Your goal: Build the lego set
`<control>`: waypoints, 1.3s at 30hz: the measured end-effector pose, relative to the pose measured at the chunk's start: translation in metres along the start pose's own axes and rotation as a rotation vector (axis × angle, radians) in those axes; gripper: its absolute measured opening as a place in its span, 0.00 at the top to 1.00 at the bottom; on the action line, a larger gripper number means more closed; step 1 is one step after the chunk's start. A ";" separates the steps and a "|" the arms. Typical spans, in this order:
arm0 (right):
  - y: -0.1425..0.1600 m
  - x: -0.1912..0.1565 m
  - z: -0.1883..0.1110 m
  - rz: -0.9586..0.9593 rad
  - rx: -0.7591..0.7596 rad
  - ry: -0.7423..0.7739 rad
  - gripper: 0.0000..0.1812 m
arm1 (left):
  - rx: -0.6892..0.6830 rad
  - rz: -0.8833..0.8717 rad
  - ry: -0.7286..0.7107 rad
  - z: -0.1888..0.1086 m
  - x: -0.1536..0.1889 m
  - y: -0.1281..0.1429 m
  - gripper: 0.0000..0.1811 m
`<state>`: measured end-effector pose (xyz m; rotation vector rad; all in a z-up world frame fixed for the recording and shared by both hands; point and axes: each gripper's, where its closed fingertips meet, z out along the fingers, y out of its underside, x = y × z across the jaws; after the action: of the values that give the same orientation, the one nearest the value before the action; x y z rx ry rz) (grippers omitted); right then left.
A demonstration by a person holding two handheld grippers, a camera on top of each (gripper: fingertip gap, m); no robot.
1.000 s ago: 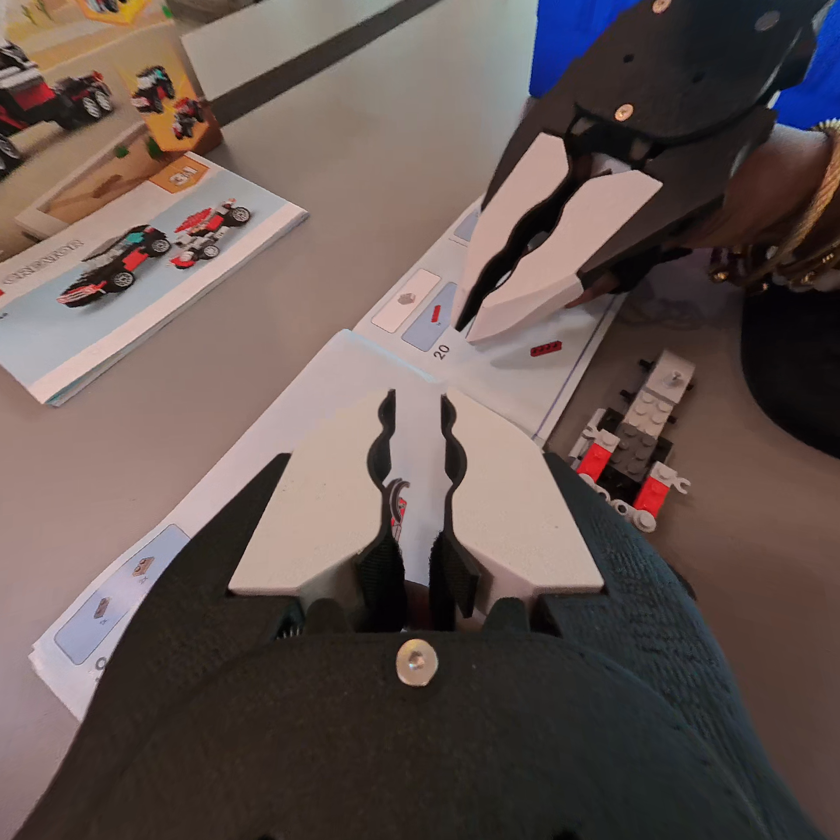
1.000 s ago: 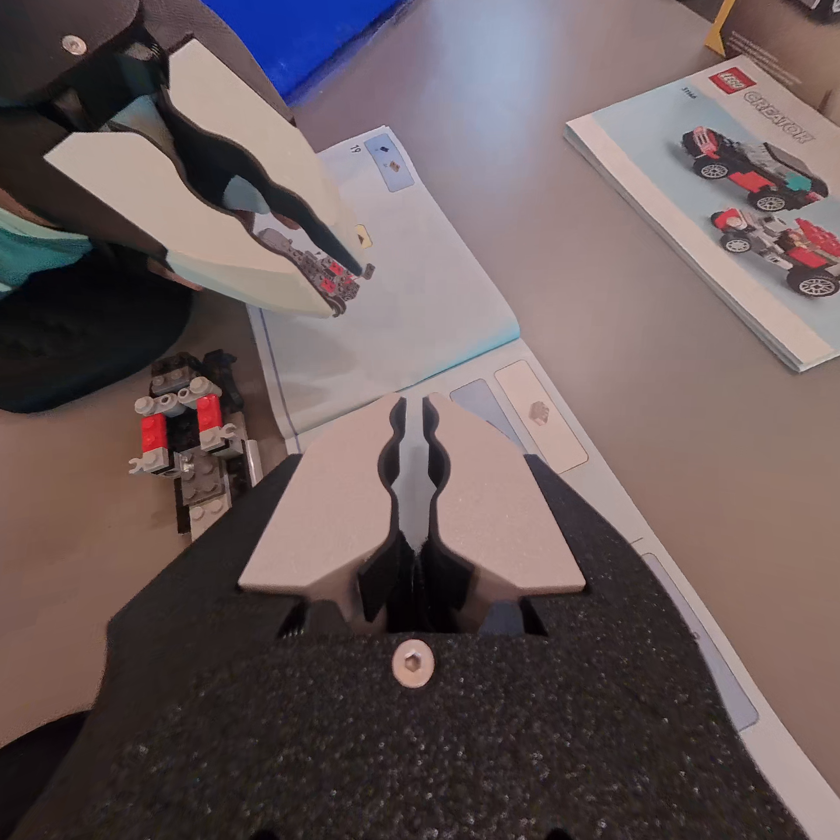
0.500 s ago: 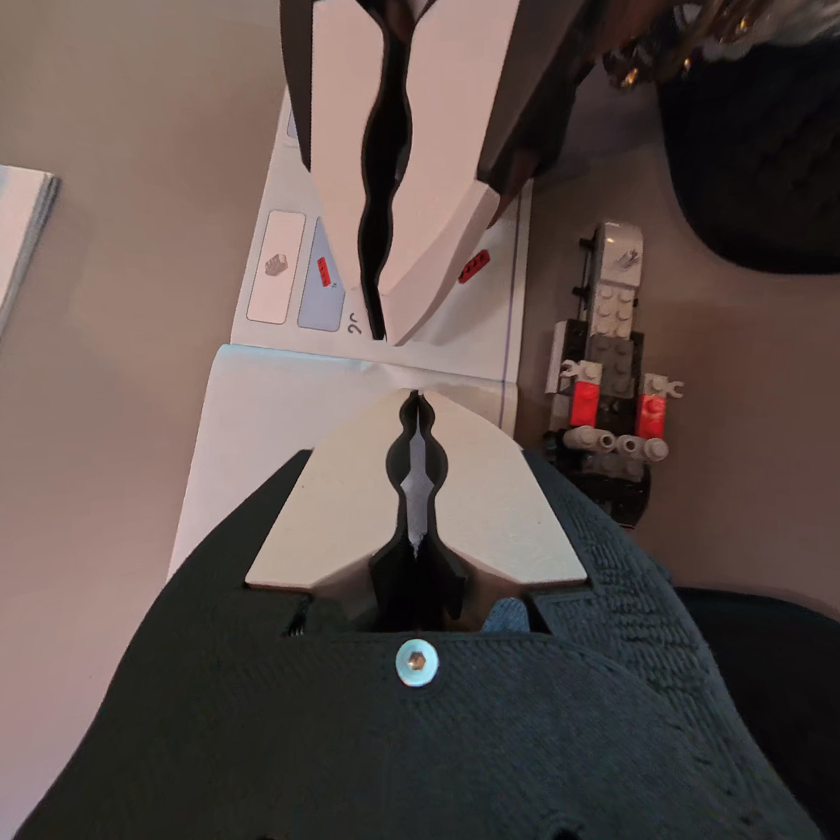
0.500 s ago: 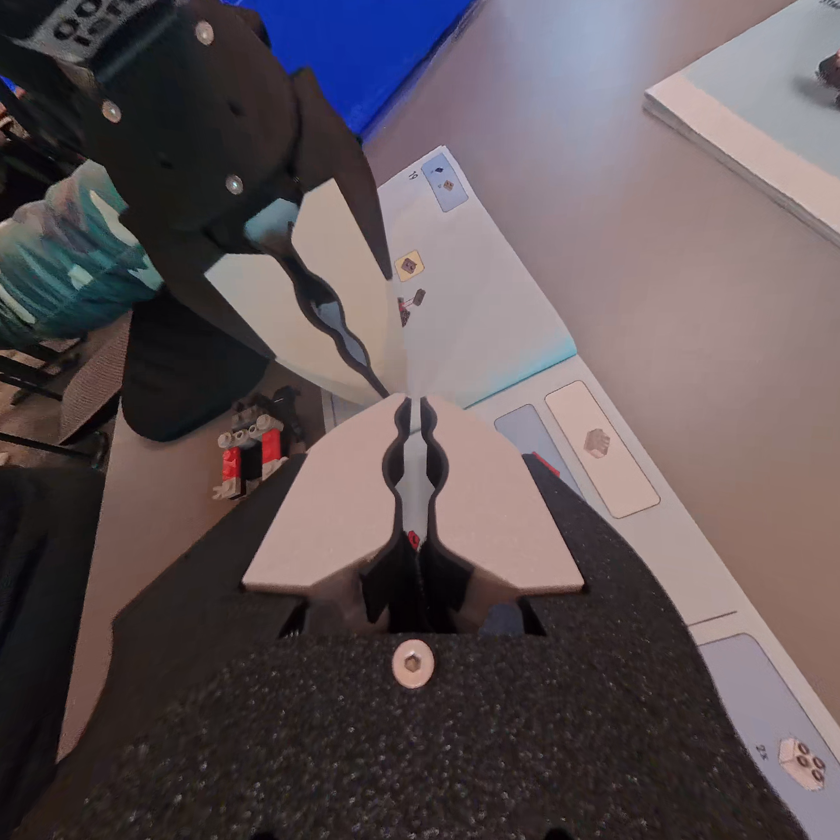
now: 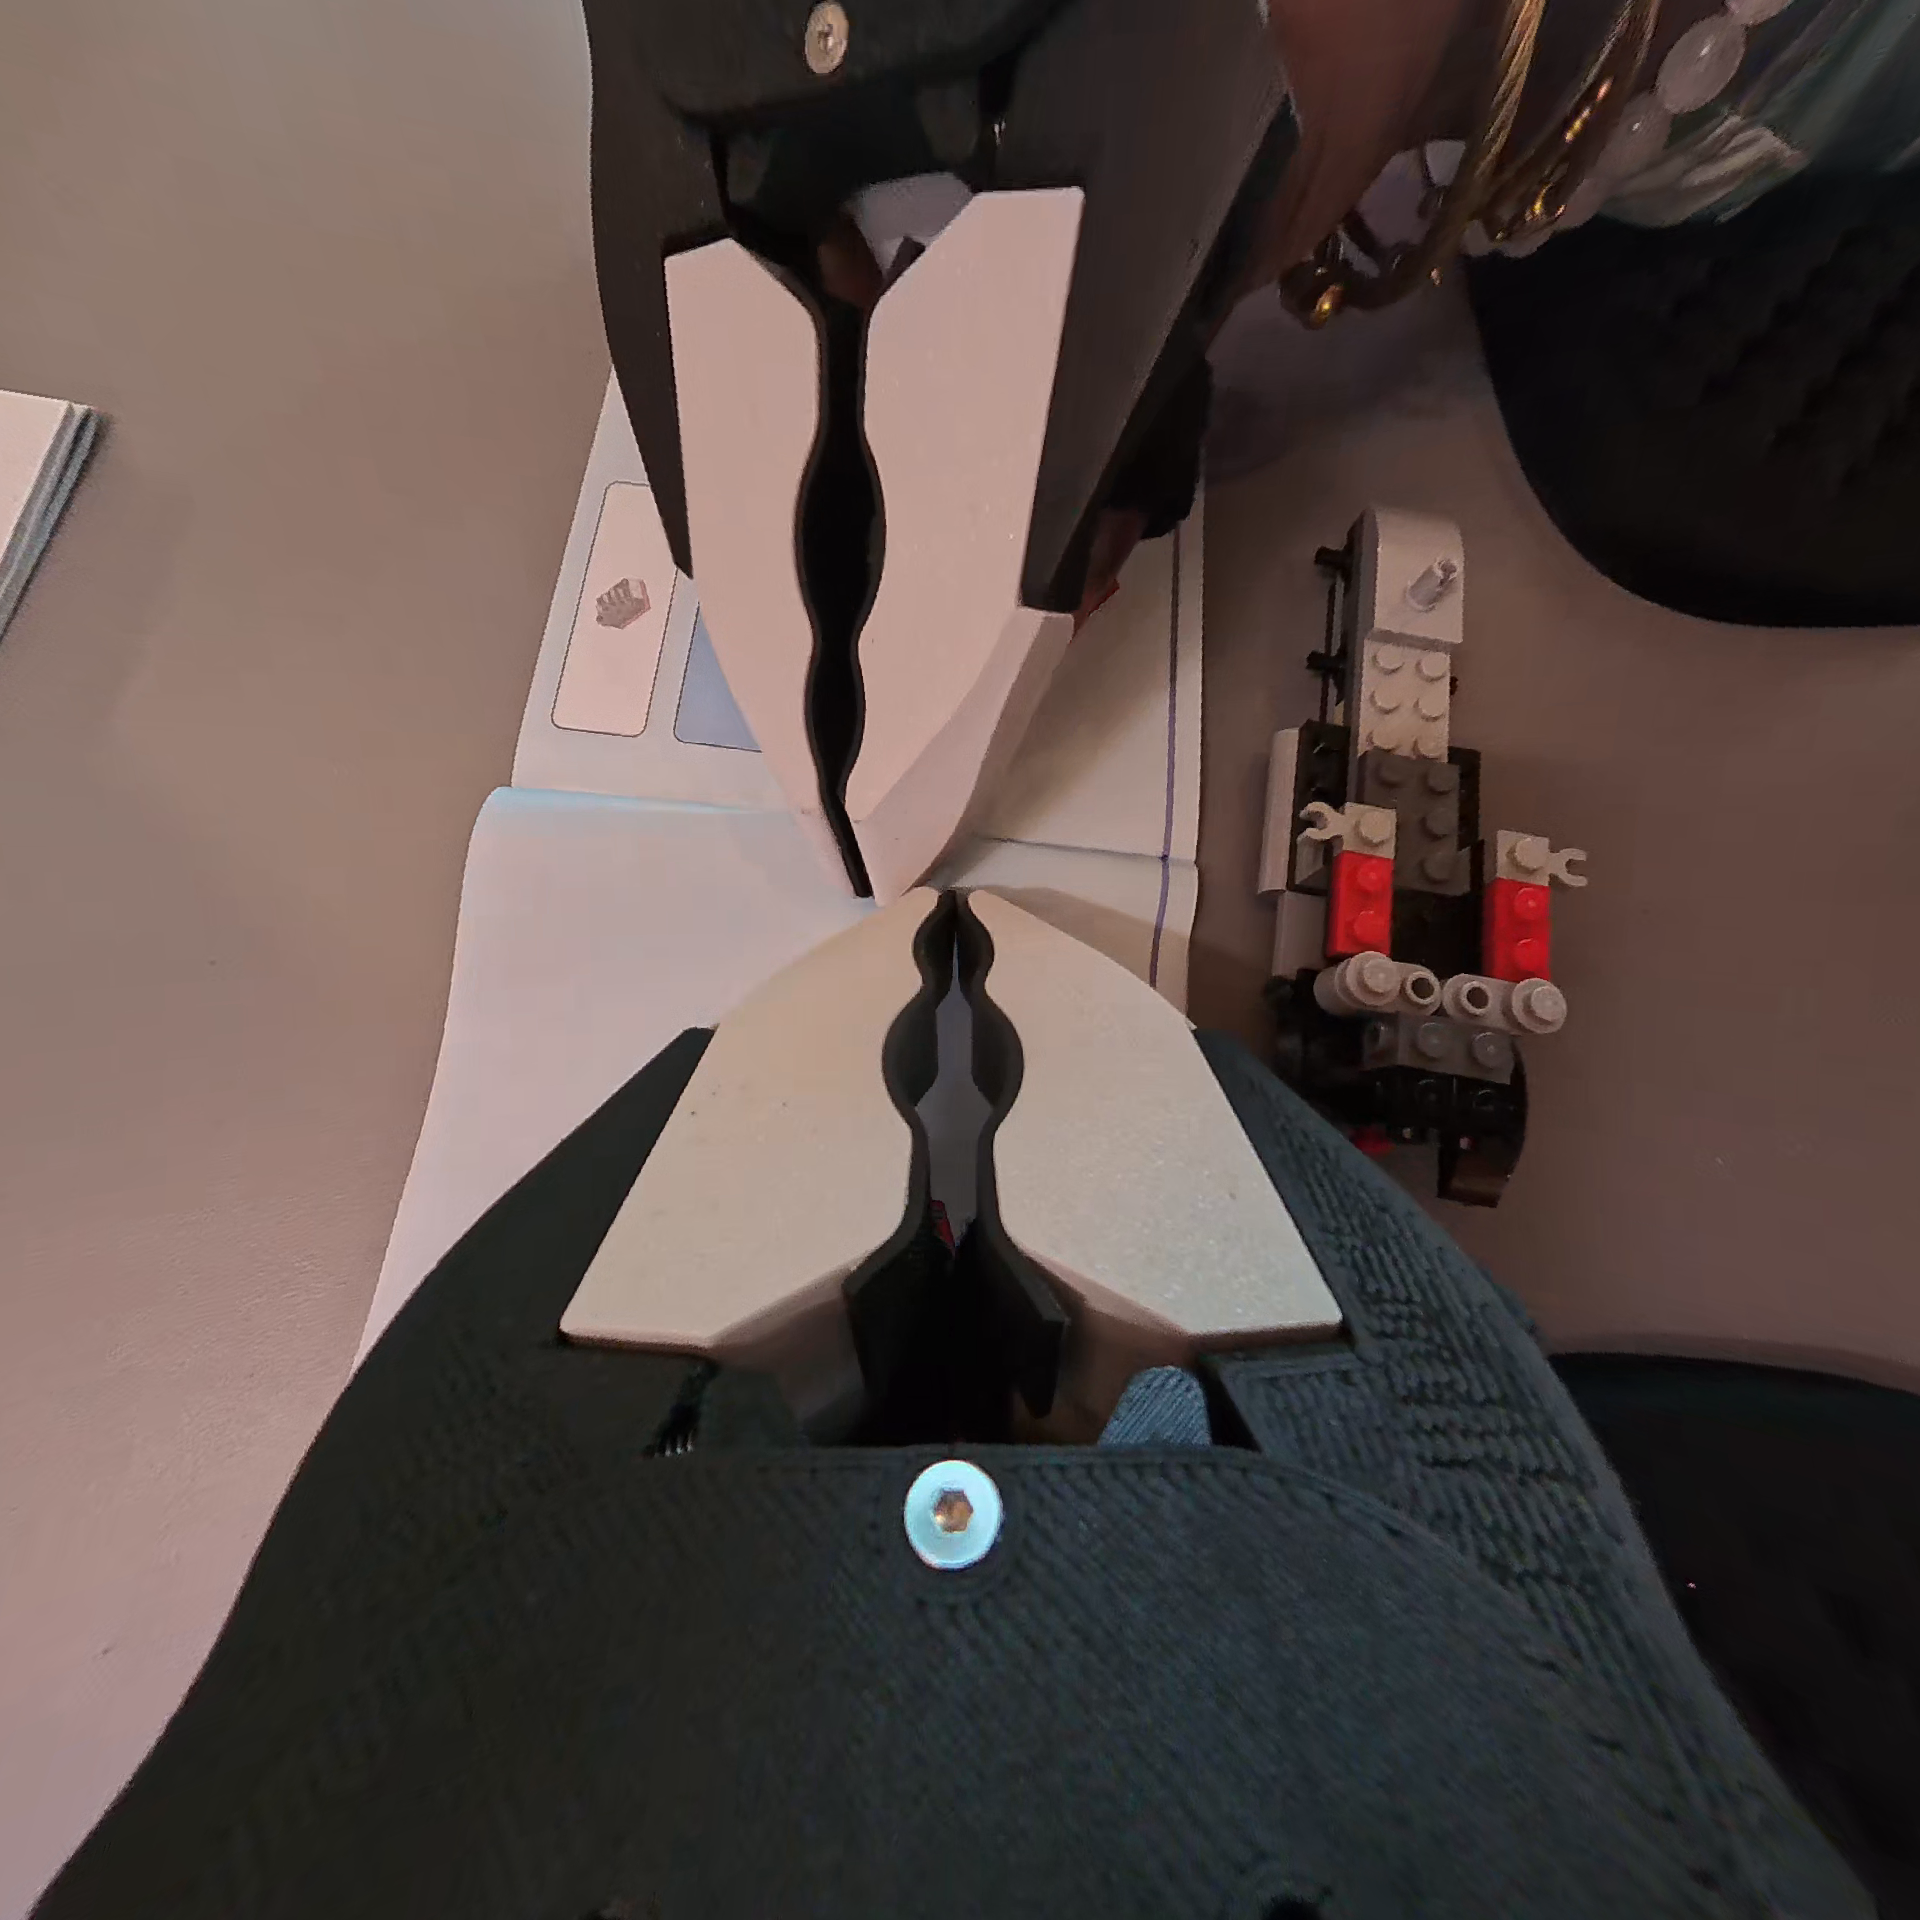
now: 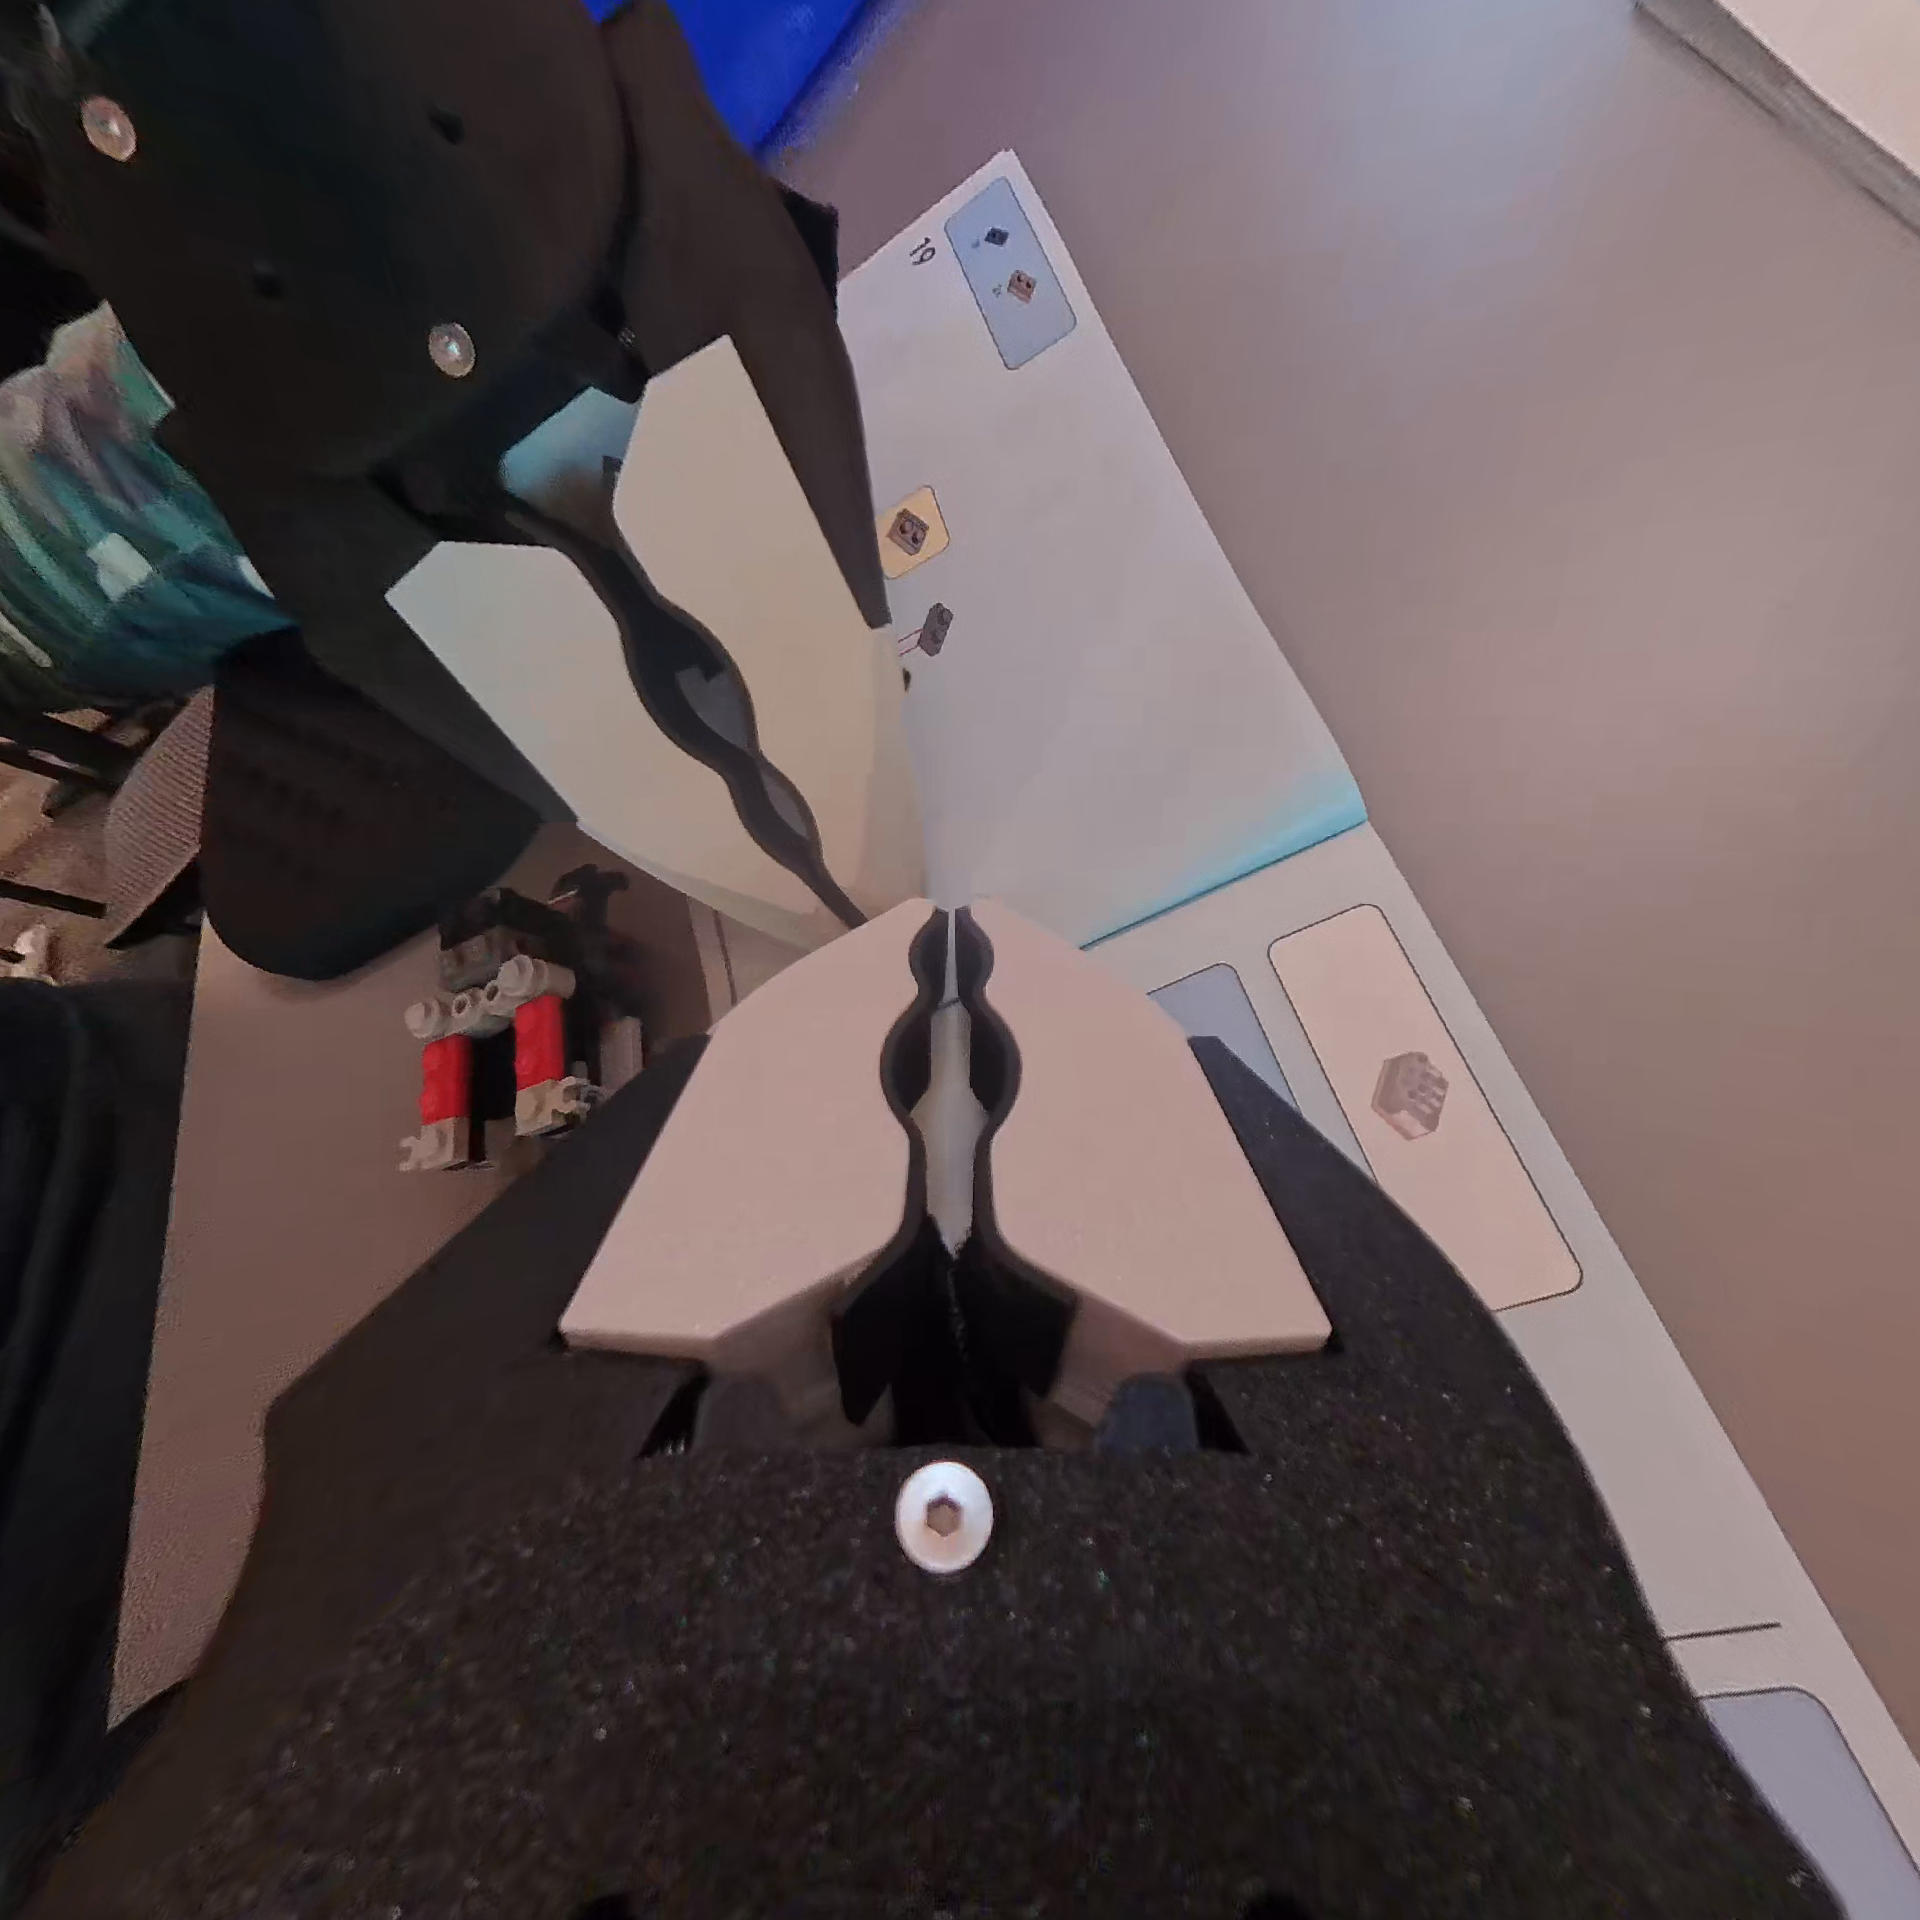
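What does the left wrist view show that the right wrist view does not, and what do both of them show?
Only the left wrist view shows a wrist with gold bracelets and the edge of a second booklet. Only the right wrist view shows a blue surface at the top and a teal patterned sleeve. Both show the open instruction booklet, the part-built lego model beside it, and the left gripper and right gripper, closed, tips nearly meeting over the booklet's fold.
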<state>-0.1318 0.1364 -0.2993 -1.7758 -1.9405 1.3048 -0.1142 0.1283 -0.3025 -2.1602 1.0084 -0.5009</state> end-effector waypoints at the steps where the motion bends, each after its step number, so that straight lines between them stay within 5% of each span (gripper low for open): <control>1: 0.000 0.000 0.000 -0.006 -0.003 0.001 0.99 | 0.002 -0.002 0.000 0.000 0.000 0.000 1.00; 23: 0.000 0.001 0.000 0.012 0.002 -0.006 1.00 | 0.004 0.031 -0.026 0.000 0.000 0.000 1.00; 29: 0.003 -0.001 -0.002 -0.015 -0.004 0.001 1.00 | -0.010 0.056 0.106 0.006 0.020 -0.007 1.00; 39: 0.003 -0.001 -0.001 0.052 -0.018 -0.031 1.00 | 0.001 -0.016 0.095 0.007 0.020 -0.005 1.00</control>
<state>-0.1288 0.1360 -0.3002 -1.8367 -1.9414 1.3433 -0.0954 0.1180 -0.3028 -2.1625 1.0426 -0.6157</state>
